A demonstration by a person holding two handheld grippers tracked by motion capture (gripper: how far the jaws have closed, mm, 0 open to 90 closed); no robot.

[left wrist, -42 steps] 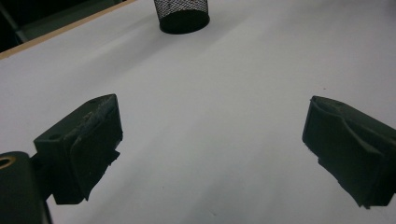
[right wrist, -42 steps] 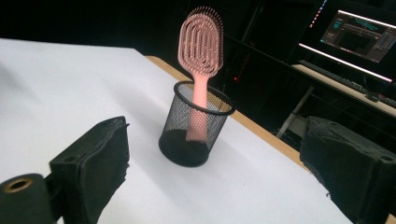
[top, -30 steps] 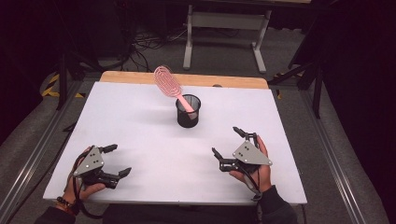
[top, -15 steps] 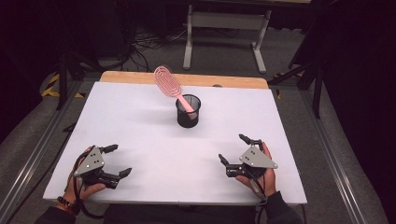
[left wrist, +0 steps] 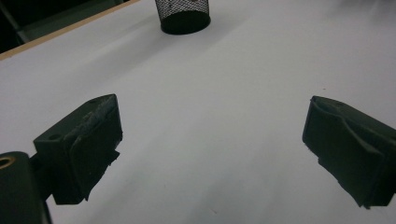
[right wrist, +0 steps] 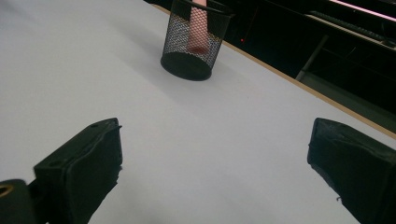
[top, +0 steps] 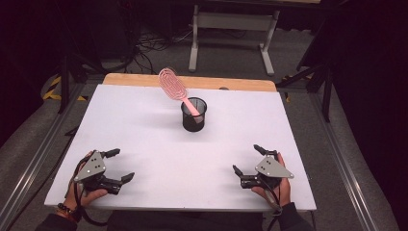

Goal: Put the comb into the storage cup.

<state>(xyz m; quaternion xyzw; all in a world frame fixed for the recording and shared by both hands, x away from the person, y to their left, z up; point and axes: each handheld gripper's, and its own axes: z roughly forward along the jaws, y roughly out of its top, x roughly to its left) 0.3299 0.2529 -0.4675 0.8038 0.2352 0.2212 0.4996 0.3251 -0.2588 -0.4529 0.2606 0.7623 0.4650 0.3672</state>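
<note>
While both hands rest low at the table's [top: 144,115] near edge, left tool [top: 118,166] and right tool [top: 248,159] gape, empty.

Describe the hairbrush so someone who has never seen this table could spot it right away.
Start at the white table and look toward its far edge, near the middle, for a black mesh cup. The hairbrush stands in it handle down, leaning left. It is the one pink thing on the table.
</note>
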